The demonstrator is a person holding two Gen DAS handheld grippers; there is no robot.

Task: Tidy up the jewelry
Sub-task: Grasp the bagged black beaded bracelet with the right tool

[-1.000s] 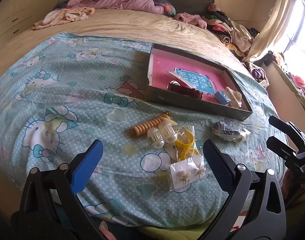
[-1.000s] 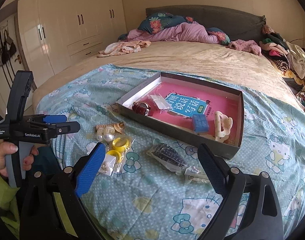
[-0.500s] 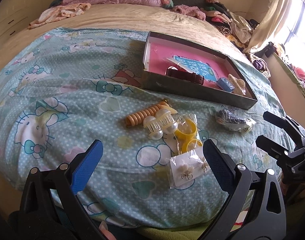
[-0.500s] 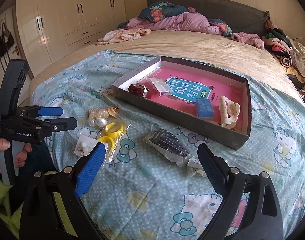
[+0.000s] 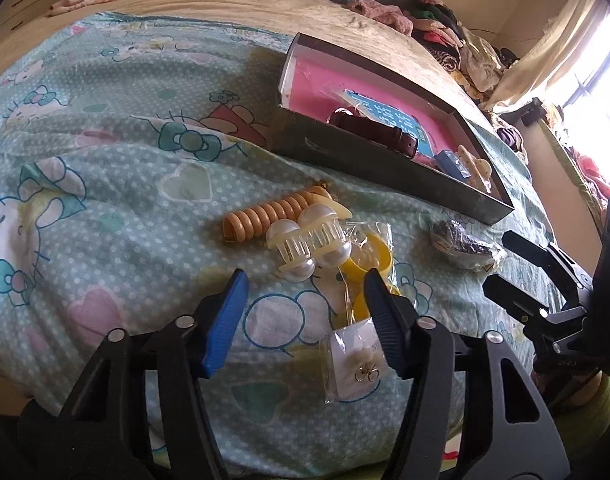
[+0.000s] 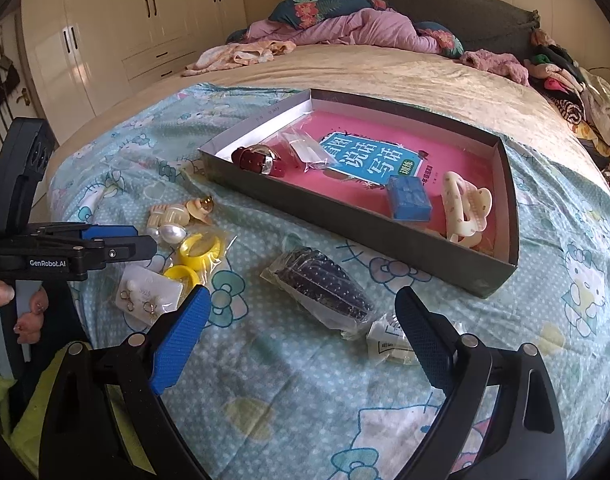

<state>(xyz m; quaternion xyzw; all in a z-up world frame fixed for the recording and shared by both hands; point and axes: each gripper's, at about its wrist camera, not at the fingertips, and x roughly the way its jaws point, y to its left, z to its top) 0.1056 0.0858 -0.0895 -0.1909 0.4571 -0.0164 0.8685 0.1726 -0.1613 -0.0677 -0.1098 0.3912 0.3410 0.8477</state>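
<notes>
Loose jewelry lies on the Hello Kitty sheet: a pearl hair claw (image 5: 309, 242), an orange coil tie (image 5: 265, 216), bagged yellow rings (image 5: 369, 264), an earring card (image 5: 355, 364) and a dark bagged clip (image 6: 325, 284). A grey box (image 6: 369, 232) with a pink floor holds a red watch (image 6: 257, 160), a blue box (image 6: 409, 198) and a cream claw clip (image 6: 465, 208). My left gripper (image 5: 305, 304) is open with narrowed jaws, low over the sheet just short of the pearl claw. My right gripper (image 6: 301, 332) is open wide near the dark bagged clip.
A small white packet (image 6: 389, 344) lies by my right fingertip. Piled clothes (image 6: 565, 80) sit at the bed's far right and a pink duvet (image 6: 357, 28) at the headboard. White wardrobes (image 6: 117, 32) stand left. The bed edge is just below both grippers.
My left gripper has moved forward and down toward the pearl claw, and its jaws have narrowed. My right gripper has dropped closer to the dark bagged clip, still wide open.
</notes>
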